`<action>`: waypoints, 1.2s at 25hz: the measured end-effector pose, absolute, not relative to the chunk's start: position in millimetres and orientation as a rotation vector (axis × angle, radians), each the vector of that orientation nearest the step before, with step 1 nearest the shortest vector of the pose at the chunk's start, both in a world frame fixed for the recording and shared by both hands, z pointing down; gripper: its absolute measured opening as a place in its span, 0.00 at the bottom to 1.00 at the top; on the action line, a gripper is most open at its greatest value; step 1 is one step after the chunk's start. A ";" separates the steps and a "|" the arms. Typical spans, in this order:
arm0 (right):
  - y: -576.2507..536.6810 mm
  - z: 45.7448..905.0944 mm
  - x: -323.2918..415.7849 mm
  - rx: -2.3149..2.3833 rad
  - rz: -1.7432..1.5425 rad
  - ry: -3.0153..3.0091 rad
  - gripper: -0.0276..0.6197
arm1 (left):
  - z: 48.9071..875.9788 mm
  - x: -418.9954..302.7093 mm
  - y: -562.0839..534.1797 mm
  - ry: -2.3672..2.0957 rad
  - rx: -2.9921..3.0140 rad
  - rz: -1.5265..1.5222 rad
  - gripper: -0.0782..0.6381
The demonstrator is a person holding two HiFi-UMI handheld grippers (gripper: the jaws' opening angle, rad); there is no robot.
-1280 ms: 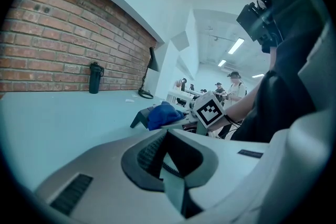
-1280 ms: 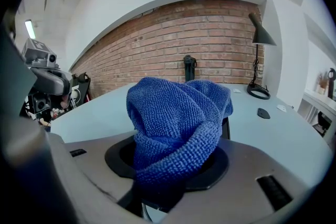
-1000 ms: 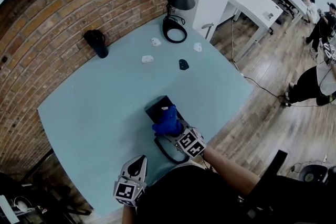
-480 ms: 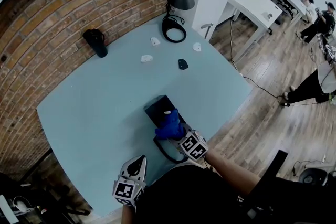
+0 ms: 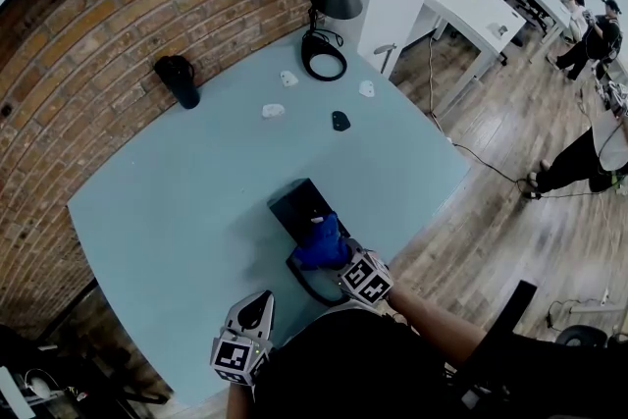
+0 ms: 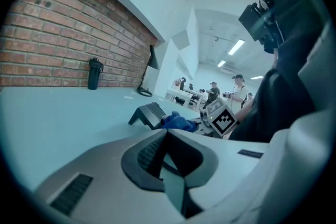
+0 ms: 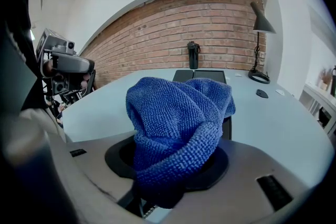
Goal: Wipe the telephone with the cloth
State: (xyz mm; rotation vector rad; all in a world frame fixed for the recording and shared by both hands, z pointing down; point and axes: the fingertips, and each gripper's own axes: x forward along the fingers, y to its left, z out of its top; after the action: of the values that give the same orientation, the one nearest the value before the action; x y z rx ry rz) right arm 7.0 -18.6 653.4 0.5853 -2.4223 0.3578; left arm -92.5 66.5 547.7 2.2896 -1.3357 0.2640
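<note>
The telephone, a black wedge-shaped set, sits on the bench close to the near edge, just in front of the person. The right tool is pinching a bunched blue cloth, and the wad rests on the near end of the telephone, touching it. In the right gripper view the cloth bulges out of the clamped jaws and hides most of the telephone behind it. The left tool hangs over the near edge of the bench, well apart from the telephone. Its jaws are pressed together on nothing, so it gives the set no support.

By my reading the wipe is under way, with only the near part of the telephone under the cloth.

The main risk is that the set slides. It stands free on a smooth top, and a firm stroke toward the far edge could push it along instead of cleaning it. A stroke back toward the person could drag it to the near edge. Its cord loops on the bench just beside the right tool and could catch the jaws or the trailing cloth. The cloth is balled up, so little of it meets the surface, and a hard press might bring the jaw tips onto the plastic. A snag on a raised part could also tug the wad out of the pinch
</note>
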 end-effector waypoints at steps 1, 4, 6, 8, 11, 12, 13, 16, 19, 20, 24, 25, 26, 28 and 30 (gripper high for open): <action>-16.7 654.2 8.5 0.580 0.360 -2.417 0.36 | 547.6 -92.5 66.7 -1.336 2.289 0.263 0.11; -11.8 658.9 13.2 0.575 0.364 -2.410 0.36 | 548.2 -93.4 67.4 -1.338 2.284 0.265 0.11; -9.9 658.7 14.5 0.574 0.366 -2.406 0.36 | 548.4 -94.4 68.1 -1.338 2.282 0.266 0.11; -7.5 660.9 16.1 0.568 0.367 -2.401 0.36 | 548.4 -95.5 68.7 -1.337 2.280 0.268 0.11; -5.1 661.8 18.0 0.563 0.383 -2.391 0.36 | 549.3 -95.4 68.7 -1.335 2.276 0.271 0.11; -5.2 660.9 18.0 0.561 0.394 -2.387 0.36 | 549.8 -95.2 68.4 -1.334 2.275 0.271 0.11; -5.2 660.0 17.6 0.554 0.407 -2.382 0.36 | 550.1 -95.1 68.2 -1.333 2.274 0.272 0.11; -0.6 661.9 19.6 0.491 0.463 -2.338 0.36 | 550.3 -93.9 68.2 -1.328 2.273 0.271 0.11; 10.7 667.4 26.7 0.350 0.540 -2.240 0.36 | 550.5 -93.0 68.1 -1.322 2.277 0.276 0.11; 14.1 667.8 29.0 0.290 0.556 -2.202 0.36 | 550.3 -93.2 67.9 -1.321 2.278 0.278 0.11; -1.4 646.9 22.4 0.157 0.462 -2.178 0.36 | 549.6 -95.8 65.9 -1.319 2.280 0.287 0.11; -15.4 633.8 14.2 0.179 0.424 -2.226 0.36 | 549.4 -96.6 65.3 -1.319 2.280 0.288 0.11; -33.1 618.1 4.3 0.226 0.394 -2.291 0.36 | 548.9 -97.2 64.6 -1.320 2.281 0.288 0.11; -75.3 585.2 -15.8 0.385 0.343 -2.432 0.36 | 548.0 -97.5 63.4 -1.322 2.280 0.289 0.11; -114.5 564.0 -31.1 0.552 0.282 -2.520 0.36 | 547.9 -97.0 63.1 -1.323 2.279 0.291 0.11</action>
State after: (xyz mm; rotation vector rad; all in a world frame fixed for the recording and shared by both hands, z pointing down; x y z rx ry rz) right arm -31.1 -114.5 564.0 0.5521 -2.5200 0.2822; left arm -97.0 63.1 547.9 2.2789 -1.3230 0.2915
